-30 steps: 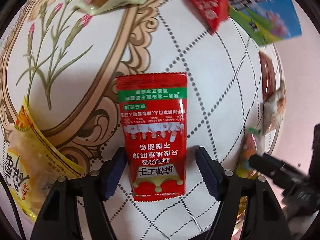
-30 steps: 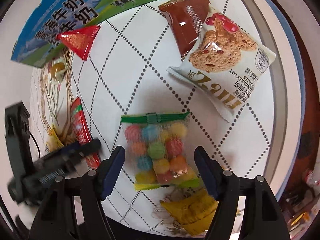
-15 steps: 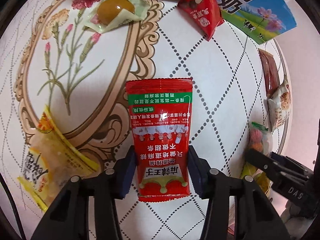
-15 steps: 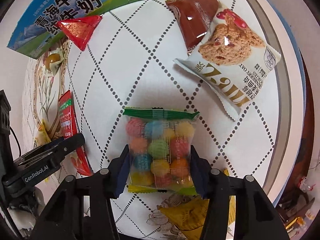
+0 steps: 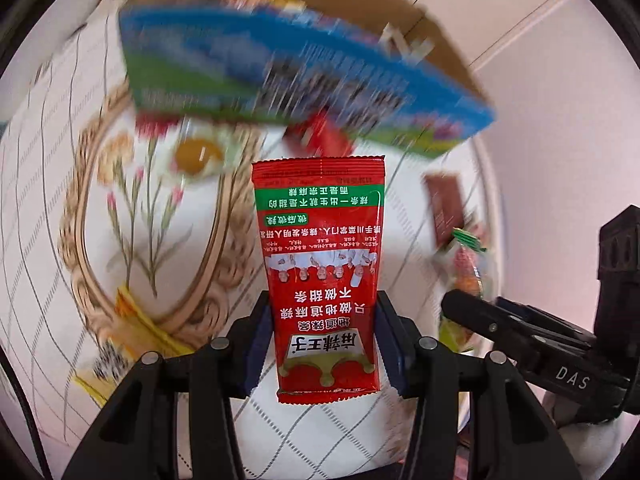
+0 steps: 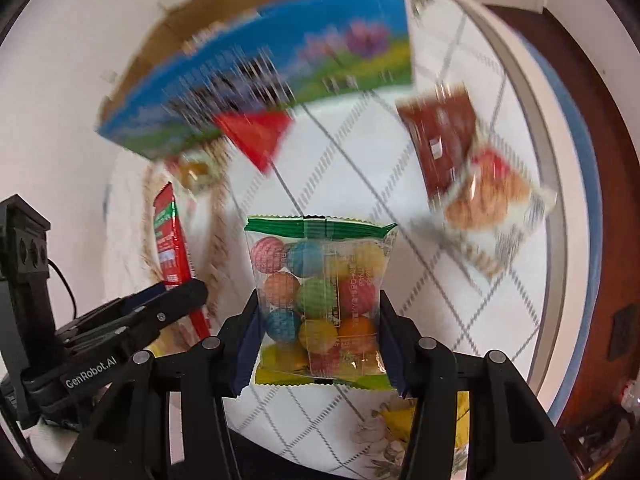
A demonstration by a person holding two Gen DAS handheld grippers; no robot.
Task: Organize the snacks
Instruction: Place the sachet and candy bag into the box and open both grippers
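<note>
Both grippers grip snacks: left gripper (image 5: 325,344) clamps red packet (image 5: 322,276); right gripper (image 6: 318,346), near "GenRobot.AI" lettering, clamps candy bag (image 6: 320,300).

Blue milk carton (image 5: 288,68) motion-blurred

The flat red foil sachet (image 5: 322,280) has a green band and white print, the clear candy bag (image 6: 320,304) holds multicoloured balls under a green seal, and the white tablecloth (image 6: 360,200) carries grey dotted diamonds.

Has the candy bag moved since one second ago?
Yes. The candy bag, then flat on the table, is now clamped in the right tool and raised toward the box.
</note>
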